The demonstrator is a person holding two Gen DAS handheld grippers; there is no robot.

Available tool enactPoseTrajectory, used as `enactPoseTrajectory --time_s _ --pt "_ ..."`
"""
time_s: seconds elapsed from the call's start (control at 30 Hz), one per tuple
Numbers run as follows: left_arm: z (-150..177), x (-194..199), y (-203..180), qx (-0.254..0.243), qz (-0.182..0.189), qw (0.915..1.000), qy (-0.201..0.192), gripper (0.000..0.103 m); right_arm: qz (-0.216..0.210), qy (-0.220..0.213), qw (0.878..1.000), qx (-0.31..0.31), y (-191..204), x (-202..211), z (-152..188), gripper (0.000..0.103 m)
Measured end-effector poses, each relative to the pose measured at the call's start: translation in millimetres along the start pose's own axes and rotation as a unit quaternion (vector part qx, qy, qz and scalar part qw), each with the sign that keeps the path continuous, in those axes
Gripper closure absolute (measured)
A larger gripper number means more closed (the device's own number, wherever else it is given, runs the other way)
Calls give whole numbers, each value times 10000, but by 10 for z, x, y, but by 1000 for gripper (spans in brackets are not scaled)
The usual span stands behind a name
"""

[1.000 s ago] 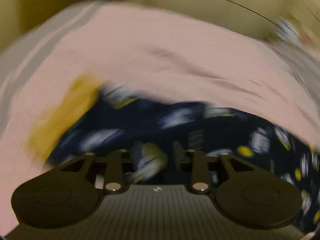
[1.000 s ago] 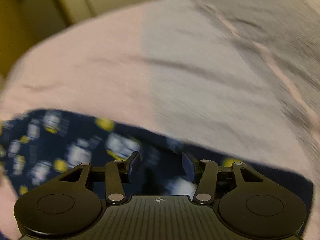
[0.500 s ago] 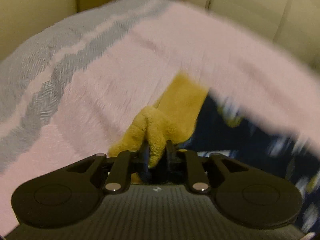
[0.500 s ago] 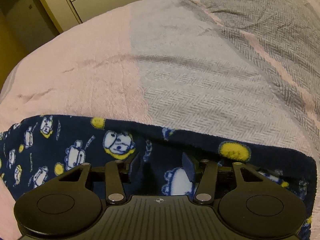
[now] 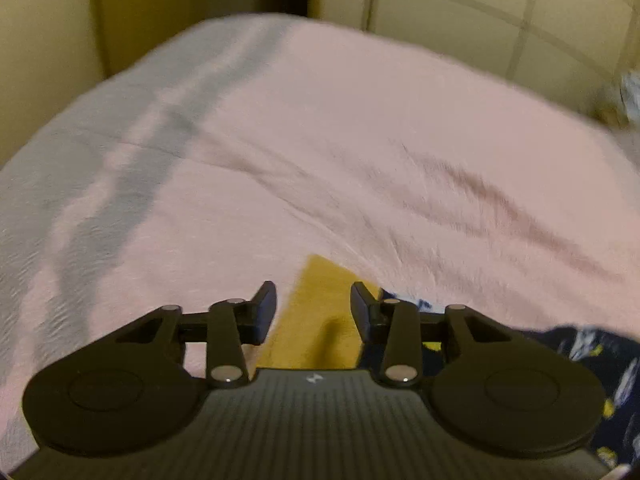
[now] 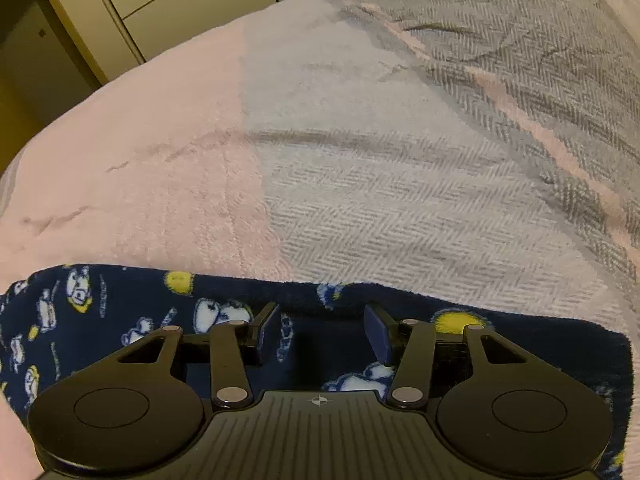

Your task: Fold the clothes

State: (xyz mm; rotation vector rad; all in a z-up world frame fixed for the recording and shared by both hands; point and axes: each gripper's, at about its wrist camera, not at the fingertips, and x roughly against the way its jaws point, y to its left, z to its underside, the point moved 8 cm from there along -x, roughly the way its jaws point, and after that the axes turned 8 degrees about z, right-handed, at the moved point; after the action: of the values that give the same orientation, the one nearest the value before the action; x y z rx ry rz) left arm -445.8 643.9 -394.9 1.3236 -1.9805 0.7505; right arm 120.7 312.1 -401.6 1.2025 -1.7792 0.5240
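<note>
My left gripper (image 5: pixel 313 308) hangs over the yellow cuff (image 5: pixel 316 316) of the navy printed garment (image 6: pixel 120 312), jaws apart and closing, the cuff lying in the gap below them but neither pad pressing on it. Pink blanket (image 5: pixel 360 140) runs wide and bare ahead, out to the bed's far edge by the cream cabinets (image 5: pixel 500 32) (this view is smeared). My right gripper (image 6: pixel 321 330) sits over the garment's upper edge, jaws apart, nothing pinched, fleece flat beneath. That edge runs straight across to a corner (image 6: pixel 616 340) on the right; the grey herringbone panel (image 6: pixel 400 184) beyond lies open. Half a second ago my left jaws were clamped on the bunched cuff; now it lies flat and free. The right gripper has kept its place.
</note>
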Motion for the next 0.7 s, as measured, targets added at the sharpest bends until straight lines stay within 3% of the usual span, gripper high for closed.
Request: enactPoseTrajectory --time_s 0.07,0.1,0.13,0.27,0.4,0.5,0.53,0.67,0.7 --pt "25 -217 -39 -228 -127 9994 215 83 26 38 10000 33 17 -34 15 53" --pt "27 -264 -33 -256 -175 9993 212 101 44 53 10000 72 22 -47 21 53" --pt "26 -297 -22 -266 -219 9992 187 103 61 67 9999 111 28 -59 27 53" --pt "-185 -177 45 -353 -301 9974 -559 103 88 57 9996 272 30 -73 27 53" --pt "-236 -133 171 -67 -349 9979 -537 102 123 99 9996 228 37 -125 33 53" --pt "-101 -93 202 7 -109 9996 -270 73 118 110 9996 221 65 -140 43 53" --pt "-47 -74 204 -28 -8 9998 -211 72 115 112 9996 221 75 -144 46 53" --pt "143 -168 161 -30 282 9995 163 76 130 127 9996 198 101 -170 58 53" --pt "184 -211 135 -122 284 9992 254 95 141 127 9996 199 106 -176 56 53"
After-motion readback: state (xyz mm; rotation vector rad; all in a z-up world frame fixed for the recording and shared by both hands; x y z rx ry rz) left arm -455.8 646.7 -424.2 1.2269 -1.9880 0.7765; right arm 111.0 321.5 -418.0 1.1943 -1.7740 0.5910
